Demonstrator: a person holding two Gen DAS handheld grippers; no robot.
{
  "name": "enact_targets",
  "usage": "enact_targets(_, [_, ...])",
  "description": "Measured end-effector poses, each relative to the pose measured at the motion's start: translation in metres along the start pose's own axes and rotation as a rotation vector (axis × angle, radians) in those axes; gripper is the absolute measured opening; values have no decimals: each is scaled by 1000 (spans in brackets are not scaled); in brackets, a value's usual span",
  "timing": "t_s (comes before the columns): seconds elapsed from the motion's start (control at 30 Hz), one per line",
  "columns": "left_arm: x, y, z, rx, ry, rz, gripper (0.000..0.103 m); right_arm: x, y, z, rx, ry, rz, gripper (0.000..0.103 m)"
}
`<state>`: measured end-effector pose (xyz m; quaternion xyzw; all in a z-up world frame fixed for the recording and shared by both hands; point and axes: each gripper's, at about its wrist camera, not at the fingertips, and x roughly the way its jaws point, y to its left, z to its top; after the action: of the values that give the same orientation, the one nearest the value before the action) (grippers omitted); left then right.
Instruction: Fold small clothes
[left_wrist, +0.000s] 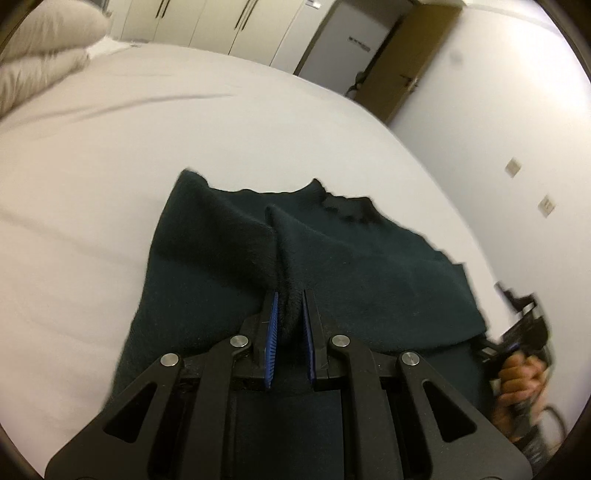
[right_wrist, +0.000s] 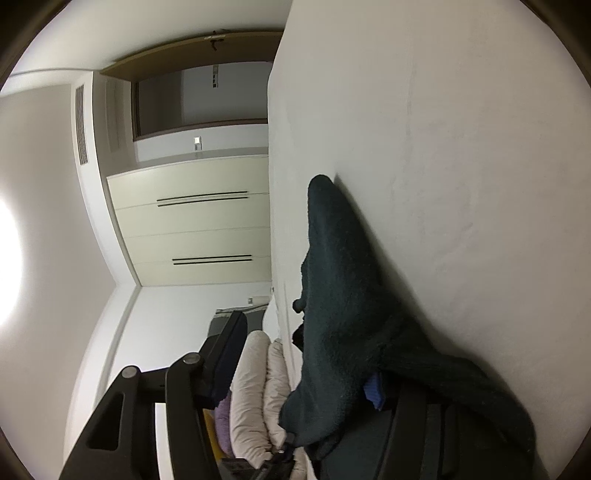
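Note:
A dark green fuzzy garment (left_wrist: 332, 258) lies on the white bed sheet (left_wrist: 147, 147). My left gripper (left_wrist: 289, 295) is shut on a raised fold of the garment, pinched between its blue pads (left_wrist: 272, 325). In the right wrist view, rolled sideways, the same garment (right_wrist: 343, 314) drapes over one finger of my right gripper (right_wrist: 310, 354), whose jaws stand wide apart; the other finger (right_wrist: 225, 343) is bare, and a blue pad (right_wrist: 373, 393) peeks out under the cloth. The right gripper and the hand holding it (left_wrist: 524, 373) show at the right edge of the left wrist view.
Beige pillows (left_wrist: 44, 44) sit at the head of the bed, also seen in the right wrist view (right_wrist: 255, 387). Cream wardrobe doors (right_wrist: 199, 225) and a wooden door (left_wrist: 410, 59) stand beyond the bed. A white wall (left_wrist: 517, 110) runs along the bed's right side.

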<state>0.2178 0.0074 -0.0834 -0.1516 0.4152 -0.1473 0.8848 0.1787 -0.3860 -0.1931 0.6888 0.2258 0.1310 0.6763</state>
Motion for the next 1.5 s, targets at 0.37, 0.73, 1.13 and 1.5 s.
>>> enact_targets(0.37, [1,30,6,-36,25,17,12,4,1,3,3,26,-46,58])
enact_targets(0.73, [68,58,60,-54,216,65,12,4,2,5,16,40,-48,58])
enact_targets(1.13, [24,57,46,-205,152,13,12,-13,8,-21,15,80,-14,75])
enact_targets(1.5, [57,24,31,-170,320,38,12,-6,25,-60,-29,163,-106,80])
